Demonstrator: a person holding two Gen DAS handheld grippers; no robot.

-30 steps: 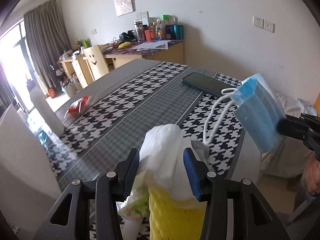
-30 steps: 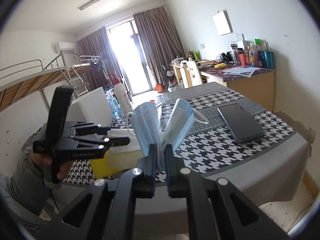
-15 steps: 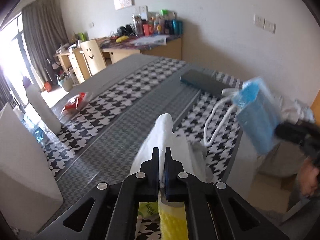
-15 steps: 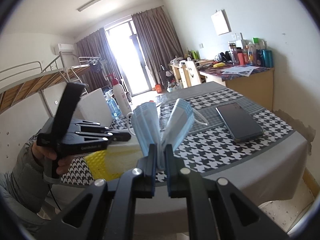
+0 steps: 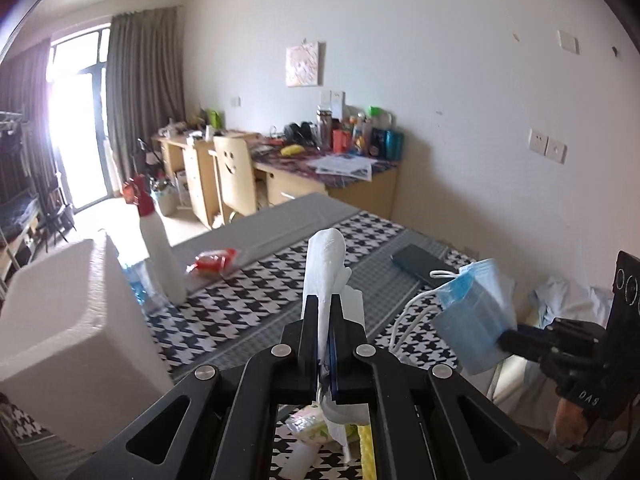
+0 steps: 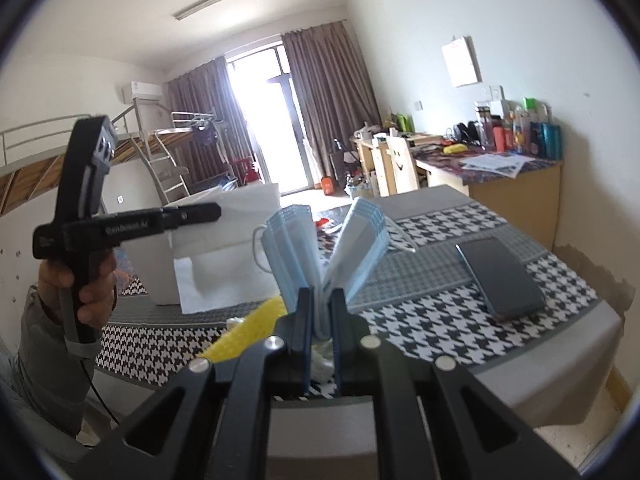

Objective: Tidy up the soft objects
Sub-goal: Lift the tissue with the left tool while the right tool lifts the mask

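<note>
Left wrist: jaws pinching tissue point(image 5: 325, 268), foam box point(image 5: 72, 320)

The left gripper point(image 5: 323, 322) is matt black plastic with shiny metal bolt heads, and pinched between its fingers is a thin white tissue point(image 5: 325, 268), soft and crinkly like paper. The right gripper point(image 6: 320, 312) has the same matt plastic look, clamped on a pleated blue face mask point(image 6: 324, 248), nonwoven cloth with white elastic loops. Beyond both, the tablecloth point(image 6: 436, 308) is woven houndstooth fabric, matt. The phone point(image 6: 500, 280) off to the right looks smooth and slightly glossy. The white box point(image 5: 68, 332) left of the tissue looks like rough foam.
</note>
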